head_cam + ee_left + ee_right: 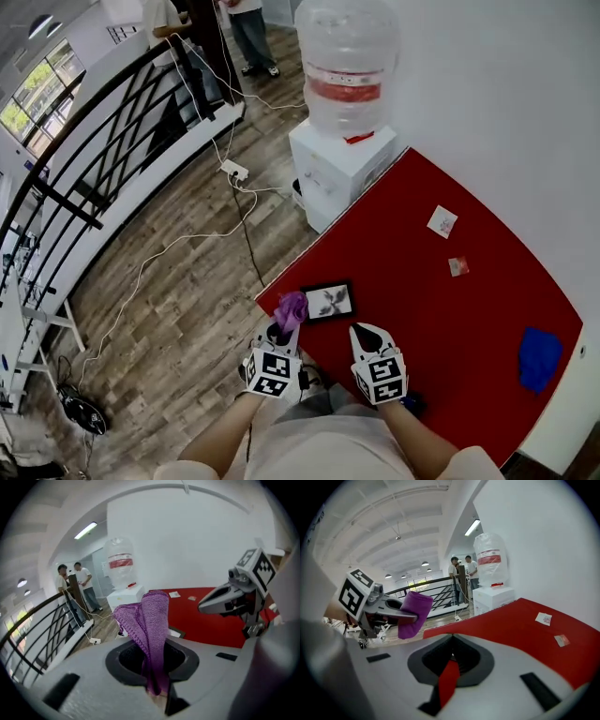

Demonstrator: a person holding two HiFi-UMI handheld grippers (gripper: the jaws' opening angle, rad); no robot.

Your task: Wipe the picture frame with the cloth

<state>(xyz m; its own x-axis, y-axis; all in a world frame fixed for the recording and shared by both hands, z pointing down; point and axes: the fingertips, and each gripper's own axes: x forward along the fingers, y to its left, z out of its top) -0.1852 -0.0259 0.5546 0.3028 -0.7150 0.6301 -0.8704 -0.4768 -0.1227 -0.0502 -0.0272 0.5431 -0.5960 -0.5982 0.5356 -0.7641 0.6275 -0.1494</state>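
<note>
Both hover beside the picture frame [330,301], left gripper [281,330] pinching the cloth [292,307], right gripper [366,333] pressed together

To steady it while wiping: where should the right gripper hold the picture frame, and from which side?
The picture frame lies flat on the red table, so only its thin rim offers a pinch. Its right edge seems best, from the person's side: the right gripper is nearest, and the cloth occupies the left.

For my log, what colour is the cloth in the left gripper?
Purple cloth, clearest in left gripper view.
</note>
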